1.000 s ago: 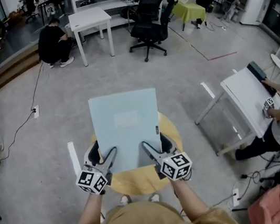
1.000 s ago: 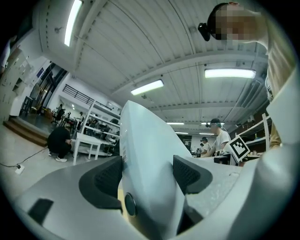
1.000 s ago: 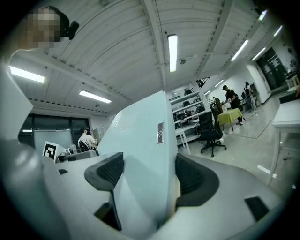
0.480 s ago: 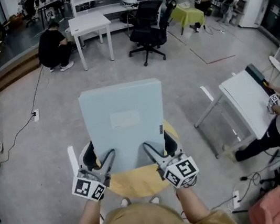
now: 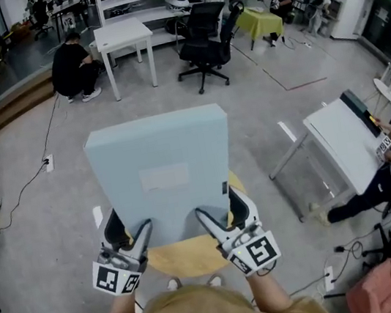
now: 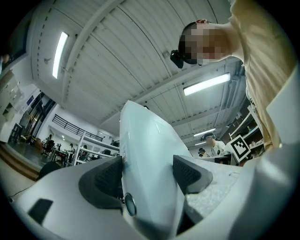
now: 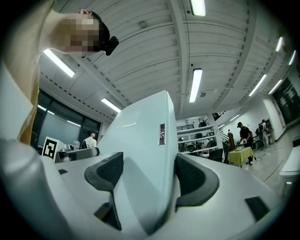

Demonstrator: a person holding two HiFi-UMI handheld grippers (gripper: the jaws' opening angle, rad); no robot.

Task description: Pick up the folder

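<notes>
A pale blue folder (image 5: pixel 161 172) with a faint label on its face is held up in the air over a round yellow table (image 5: pixel 189 253), tilted toward me. My left gripper (image 5: pixel 129 236) is shut on its lower left corner, and my right gripper (image 5: pixel 221 218) is shut on its lower right corner. In the left gripper view the folder (image 6: pixel 147 168) fills the gap between the two dark pads (image 6: pixel 105 180). In the right gripper view the folder (image 7: pixel 145 159), with a small metal clasp on its edge, sits clamped between the pads (image 7: pixel 194 180).
The yellow table's edge shows below the folder. A white table (image 5: pixel 352 140) with a seated person stands at the right. A black office chair (image 5: pixel 205 39) and a white desk (image 5: pixel 123 34) stand farther off. Cables and a power strip (image 5: pixel 50 163) lie on the grey floor.
Both grippers have lifted the folder higher and nearer to me, off the yellow table. It looks larger and hides more of the table top.
</notes>
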